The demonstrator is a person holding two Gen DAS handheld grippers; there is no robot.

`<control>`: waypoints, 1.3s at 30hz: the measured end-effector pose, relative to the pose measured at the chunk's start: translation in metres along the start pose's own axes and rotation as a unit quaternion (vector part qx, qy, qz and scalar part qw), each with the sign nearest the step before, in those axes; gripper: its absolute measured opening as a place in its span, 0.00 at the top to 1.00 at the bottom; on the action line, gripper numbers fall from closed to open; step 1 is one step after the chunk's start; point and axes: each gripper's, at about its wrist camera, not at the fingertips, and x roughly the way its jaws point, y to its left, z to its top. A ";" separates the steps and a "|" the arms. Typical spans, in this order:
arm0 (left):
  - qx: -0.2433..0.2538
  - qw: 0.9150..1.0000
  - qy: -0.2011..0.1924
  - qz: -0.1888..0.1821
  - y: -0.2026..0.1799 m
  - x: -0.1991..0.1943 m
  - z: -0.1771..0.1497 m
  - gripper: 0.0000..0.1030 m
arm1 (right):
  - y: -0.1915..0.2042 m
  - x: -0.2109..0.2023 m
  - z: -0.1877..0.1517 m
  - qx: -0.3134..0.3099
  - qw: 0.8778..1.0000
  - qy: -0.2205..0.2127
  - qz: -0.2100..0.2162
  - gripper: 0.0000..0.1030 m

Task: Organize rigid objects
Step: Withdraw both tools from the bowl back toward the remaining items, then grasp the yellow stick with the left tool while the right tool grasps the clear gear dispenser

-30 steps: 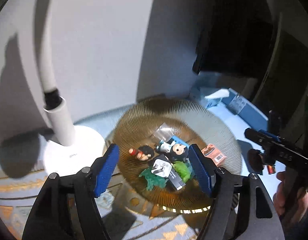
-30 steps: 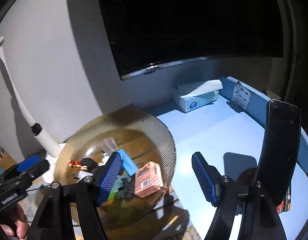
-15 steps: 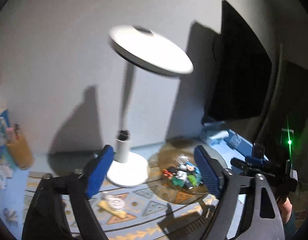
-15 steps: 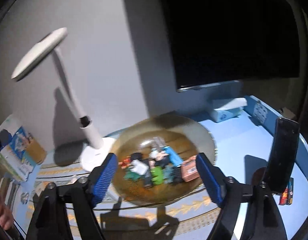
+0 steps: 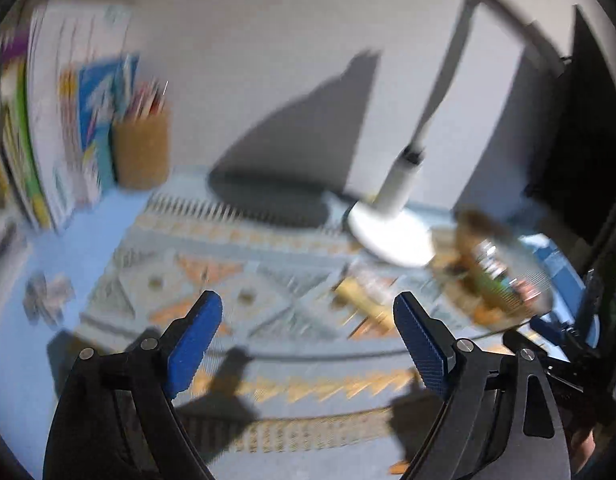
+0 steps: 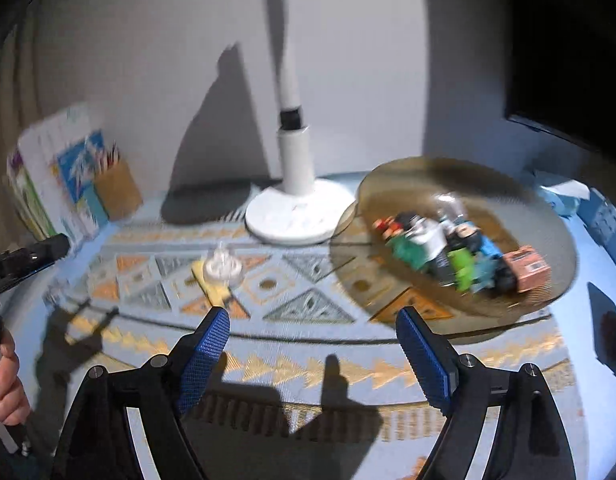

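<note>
Still on the patterned mat [image 6: 308,296], a small yellow flat piece [image 6: 214,286] lies with a clear, round plastic thing [image 6: 222,268] on top of it. The yellow piece is long and narrow, and in the right wrist view its long axis runs from upper left to lower right, toward the right gripper [image 6: 314,356]. The clear thing looks like a little dome or cap (the blur hides its details). In the left wrist view the same pair [image 5: 362,300] shows only as a yellow smear just ahead of the left gripper [image 5: 308,336].

To the right of it stands a wide amber glass bowl [image 6: 428,176] with fine ribs on its wall. Inside lies a heap of small rigid things [image 6: 448,252]: green and blue pieces, a white and black block, a dark round figure head and, at the right end, a pink box [image 6: 526,268]. Behind the mat, just beside the bowl, is the round white base of a desk lamp [image 6: 292,220] with its smooth white stem upright.

Both grippers have blue textured pads on black fingers. The jaws of both are opening and already stand wide, with nothing between them.

At the far left, against the wall, stand a brown cup of pencils [image 6: 118,190] and colourful books [image 6: 52,184]. A hand [image 6: 4,376] shows at the left edge of the right wrist view.
</note>
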 end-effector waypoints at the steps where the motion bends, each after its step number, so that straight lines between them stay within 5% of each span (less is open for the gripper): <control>1: -0.009 1.000 0.008 0.004 0.006 0.012 -0.011 0.16 | 0.004 0.006 -0.006 -0.009 1.000 0.001 -0.004 0.18; 14: 0.071 0.995 0.025 0.060 -0.016 0.039 -0.045 0.16 | -0.012 0.037 -0.021 0.033 0.998 0.045 0.024 0.18; 20: 0.067 0.995 0.035 0.063 -0.015 0.041 -0.044 0.16 | -0.007 0.039 -0.020 0.021 0.998 0.054 0.024 0.18; 29: 0.068 0.995 0.044 0.065 -0.013 0.044 -0.045 0.16 | 0.008 0.082 0.024 0.061 0.976 0.136 0.159 0.18; 39: 0.064 0.995 0.049 0.060 -0.012 0.045 -0.043 0.16 | 0.053 0.149 0.055 0.035 0.971 0.162 0.170 0.18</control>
